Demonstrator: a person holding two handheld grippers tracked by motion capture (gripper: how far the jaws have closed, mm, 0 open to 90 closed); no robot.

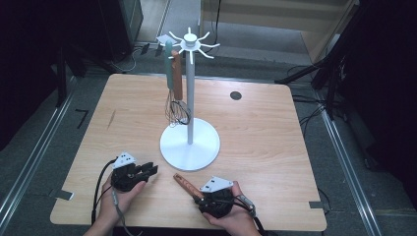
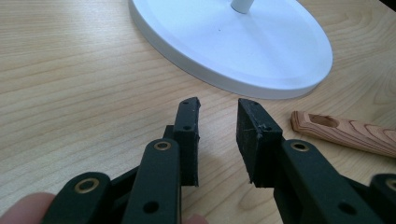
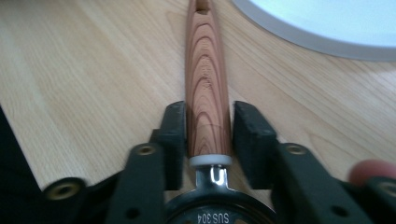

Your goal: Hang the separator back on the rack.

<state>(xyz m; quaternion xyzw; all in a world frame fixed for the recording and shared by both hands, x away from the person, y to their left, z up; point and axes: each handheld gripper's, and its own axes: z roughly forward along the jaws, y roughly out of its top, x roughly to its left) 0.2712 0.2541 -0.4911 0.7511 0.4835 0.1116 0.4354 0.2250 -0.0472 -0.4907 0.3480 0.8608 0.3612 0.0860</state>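
A wooden-handled utensil (image 1: 184, 184) lies flat on the table in front of the white stand's round base (image 1: 190, 145). My right gripper (image 1: 196, 199) is at its near end. In the right gripper view the wooden handle (image 3: 205, 84) runs between the jaws of that gripper (image 3: 208, 135), which stand close on both sides with a thin gap at the right pad (image 3: 247, 135). A steel neck (image 3: 212, 175) joins the handle there. My left gripper (image 1: 152, 169) rests on the table to the left, open (image 2: 217, 135) and empty, pointing at the base (image 2: 261, 51) and the handle's holed tip (image 2: 345, 133).
From the stand's hooks (image 1: 189, 42) hang a teal-handled utensil (image 1: 168, 64) and a brown-handled whisk (image 1: 177, 78), to the left of the pole. A dark round grommet (image 1: 235, 95) sits in the table's far right part. The table's near edge is just behind both hands.
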